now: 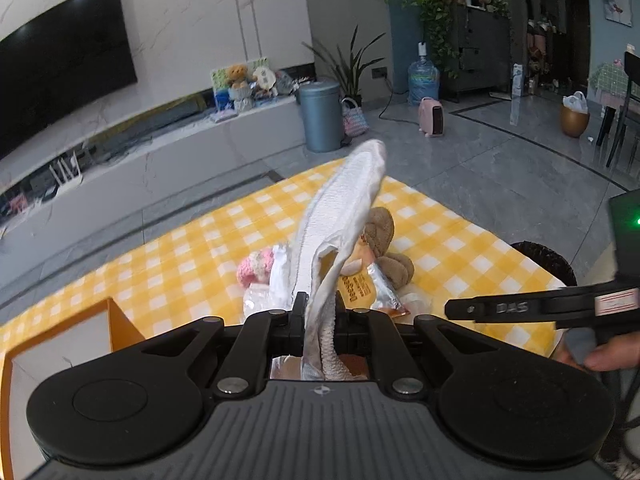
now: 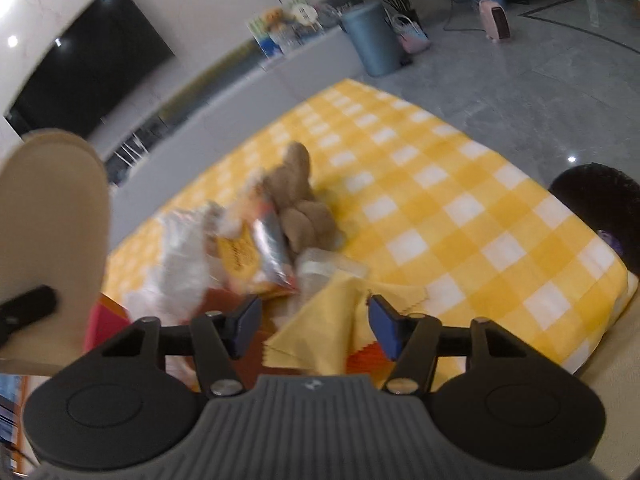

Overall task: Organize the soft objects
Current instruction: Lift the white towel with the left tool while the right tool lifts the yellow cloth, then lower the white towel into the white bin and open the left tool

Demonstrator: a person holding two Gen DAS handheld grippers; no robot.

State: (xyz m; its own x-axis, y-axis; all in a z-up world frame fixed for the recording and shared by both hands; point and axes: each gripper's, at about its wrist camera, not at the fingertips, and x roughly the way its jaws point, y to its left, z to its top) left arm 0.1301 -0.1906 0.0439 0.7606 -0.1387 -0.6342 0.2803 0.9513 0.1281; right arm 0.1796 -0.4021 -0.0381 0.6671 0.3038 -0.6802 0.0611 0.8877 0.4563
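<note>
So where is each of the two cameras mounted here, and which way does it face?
Left wrist: on the left gripper, looking down its fingers over the checked tablecloth; it is shut on a white slipper. The right gripper and a hand show at right.
Right wrist: on the right gripper, open over a yellow cloth; the slipper's sole stands at left.
Shared: brown plush toy, orange snack packet, the TV wall.
</note>
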